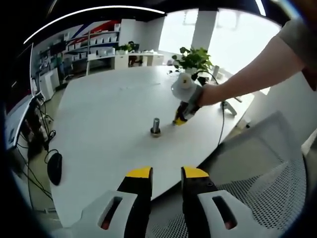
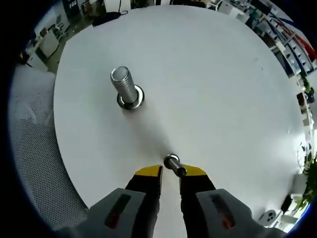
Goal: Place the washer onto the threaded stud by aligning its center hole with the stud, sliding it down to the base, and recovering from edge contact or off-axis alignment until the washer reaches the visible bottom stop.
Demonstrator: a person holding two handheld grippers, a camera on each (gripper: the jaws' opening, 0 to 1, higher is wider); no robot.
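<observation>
Two yellow-tipped jaws of your right gripper (image 2: 171,173) are clamped on the small round silver metal washer (image 2: 173,163), low over the round white table (image 2: 208,89). Your upright threaded steel stud (image 2: 126,88) stands well apart, ahead and to the left. Your left gripper (image 1: 166,173) hangs near the table edge, its jaws a little apart, holding nothing.
</observation>
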